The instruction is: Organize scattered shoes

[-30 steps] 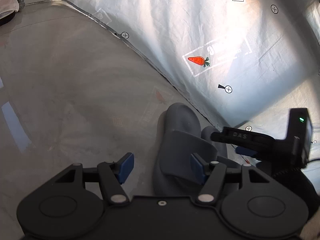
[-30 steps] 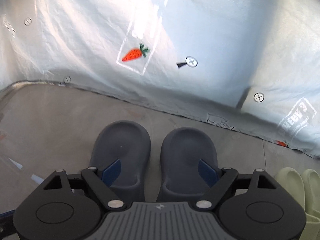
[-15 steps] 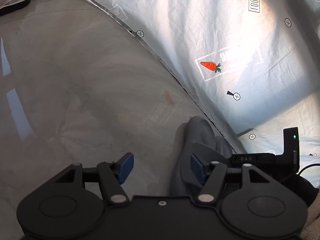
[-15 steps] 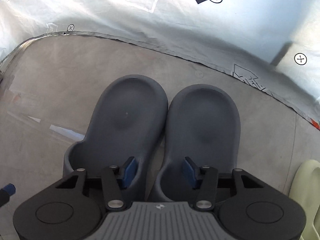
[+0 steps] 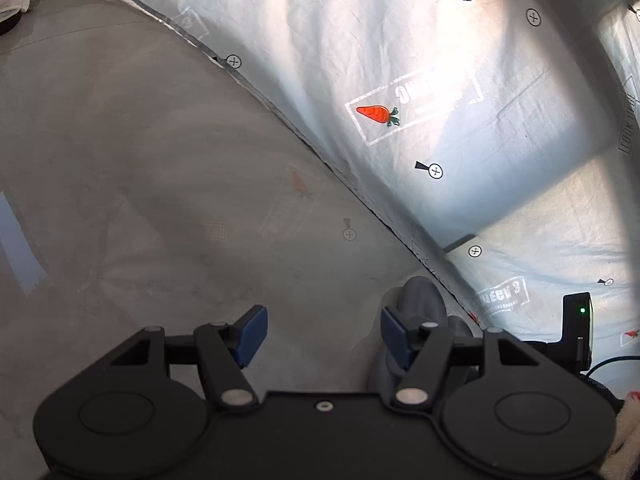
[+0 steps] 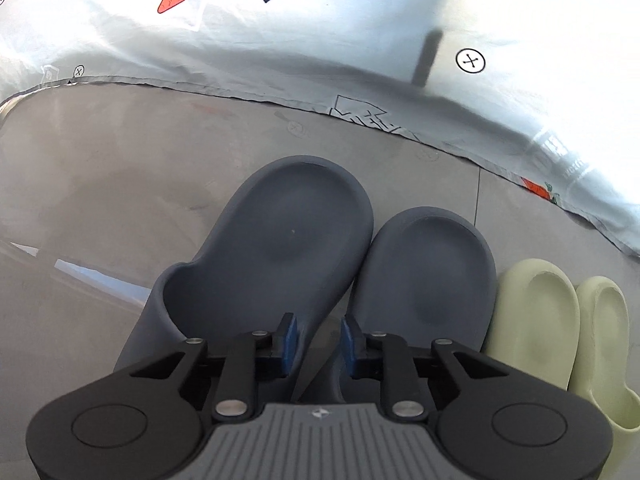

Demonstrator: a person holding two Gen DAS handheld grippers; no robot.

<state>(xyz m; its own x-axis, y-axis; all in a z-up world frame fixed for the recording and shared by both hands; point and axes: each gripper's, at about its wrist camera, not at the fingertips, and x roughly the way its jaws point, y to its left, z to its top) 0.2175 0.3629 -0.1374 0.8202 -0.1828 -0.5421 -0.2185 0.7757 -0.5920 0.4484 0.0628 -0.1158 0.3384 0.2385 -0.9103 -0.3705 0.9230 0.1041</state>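
Note:
Two dark grey slippers stand side by side on the floor, the left one (image 6: 280,240) and the right one (image 6: 432,272) touching near the toes. My right gripper (image 6: 318,340) points down at their heel ends with one pad in each slipper. Its jaws are closing, and the two inner walls are between the pads, which press on them. In the left wrist view a grey slipper (image 5: 424,300) shows just behind the right finger. My left gripper (image 5: 320,332) hangs open over bare floor with nothing between its fingers.
A pair of pale green slippers (image 6: 532,312) stands right beside the grey pair. A white printed sheet (image 6: 320,48) rises like a wall behind the shoes, its edge running along the grey floor (image 5: 140,160). The other gripper's black body (image 5: 576,328) shows at the right.
The right gripper came down and closer to the grey pair, and its jaws narrowed from wide apart to a small gap around the inner walls. The left gripper's jaws kept their width.

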